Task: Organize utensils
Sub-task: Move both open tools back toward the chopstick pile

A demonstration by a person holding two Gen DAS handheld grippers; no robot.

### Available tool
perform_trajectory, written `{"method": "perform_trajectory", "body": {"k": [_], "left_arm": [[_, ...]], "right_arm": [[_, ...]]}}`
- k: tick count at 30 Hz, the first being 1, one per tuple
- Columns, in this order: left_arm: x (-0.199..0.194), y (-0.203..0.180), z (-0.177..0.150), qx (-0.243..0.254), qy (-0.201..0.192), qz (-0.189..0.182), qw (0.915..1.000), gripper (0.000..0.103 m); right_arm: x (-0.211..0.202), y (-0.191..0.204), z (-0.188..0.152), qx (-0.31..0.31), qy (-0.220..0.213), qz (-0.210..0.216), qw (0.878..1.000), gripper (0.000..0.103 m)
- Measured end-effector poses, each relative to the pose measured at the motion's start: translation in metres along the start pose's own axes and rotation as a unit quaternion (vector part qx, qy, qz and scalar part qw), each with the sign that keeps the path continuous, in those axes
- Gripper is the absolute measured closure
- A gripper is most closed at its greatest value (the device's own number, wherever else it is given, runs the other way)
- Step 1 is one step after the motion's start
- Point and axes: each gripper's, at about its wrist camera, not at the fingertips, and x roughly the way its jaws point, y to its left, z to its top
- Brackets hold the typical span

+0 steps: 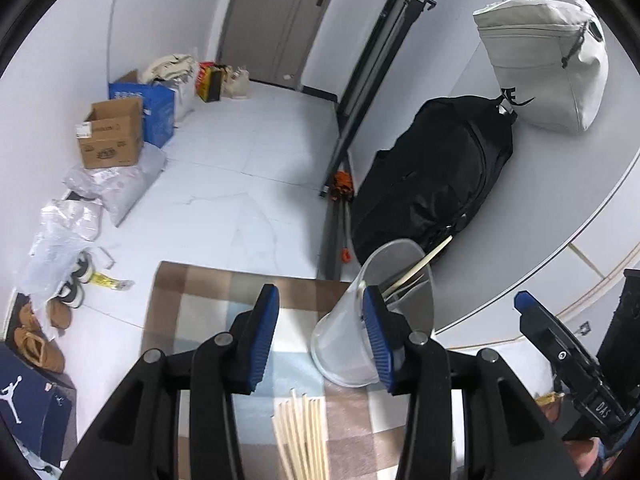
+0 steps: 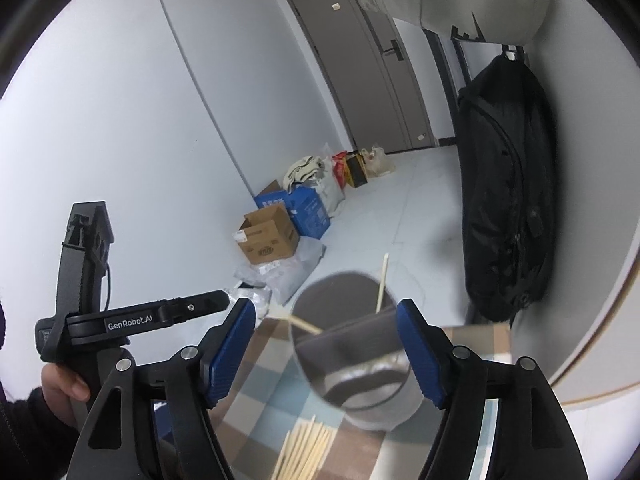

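Left wrist view: the left tongs [image 1: 320, 332] are seen spread apart with nothing gripped between the blue pads. The right-hand pad [image 1: 378, 340] overlaps the near wall of a clear plastic cup [image 1: 348, 344], which is tilted toward 1 o'clock; whether the pad touches the cup cannot be told. Two chopsticks in the cup [image 1: 404, 280] are seen leaning out past its rim toward 1 o'clock. At 6 o'clock of the tongs, a loose bundle of wooden chopsticks [image 1: 300, 436] lies on the checked cloth [image 1: 208, 292] that covers the table. At 3 o'clock, part of the other device is visible at the frame edge.

In the right wrist view, the right tongs [image 2: 326, 350] are likewise released, with the cup [image 2: 372, 372] framed between the pads but not touched by them. One stick rises from the cup toward 12 o'clock and another slants out toward 10 o'clock. The chopstick bundle [image 2: 304, 452] lies at 6 o'clock on the cloth [image 2: 260, 392]. At 9 o'clock the left device is held in a hand [image 2: 64, 386].

Farther out, a cardboard box [image 1: 110, 136] stands on the floor at 10 o'clock, and a black backpack [image 1: 432, 172] hangs at 1 o'clock.
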Motion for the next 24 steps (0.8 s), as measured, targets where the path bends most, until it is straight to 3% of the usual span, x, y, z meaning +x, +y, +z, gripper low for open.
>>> {"method": "perform_trajectory", "body": {"k": [7,14,15,18,24], "left_arm": [[-0.008,0.0,-0.03,0.02,-0.003,0.025,0.9995,0.065],[-0.011,0.006,-0.06,0.028,0.003,0.031,0.9991,0.064],[-0.011,0.005,-0.064,0.035,0.002,0.035,0.9988,0.062],[-0.011,0.007,-0.073,0.046,-0.002,0.047,0.9978,0.041],[-0.003,0.024,-0.089,0.033,-0.01,0.058,0.9977,0.04]], "right_arm": [[-0.013,0.012,-0.032,0.001,0.006,-0.015,1.0,0.02],[-0.019,0.019,-0.061,0.003,0.024,-0.024,0.999,0.02],[-0.02,0.02,-0.065,0.002,0.027,-0.026,0.999,0.02],[-0.019,0.023,-0.077,-0.001,0.039,-0.034,0.999,0.02],[-0.006,0.019,-0.104,0.009,0.089,-0.047,0.995,0.02]]}}
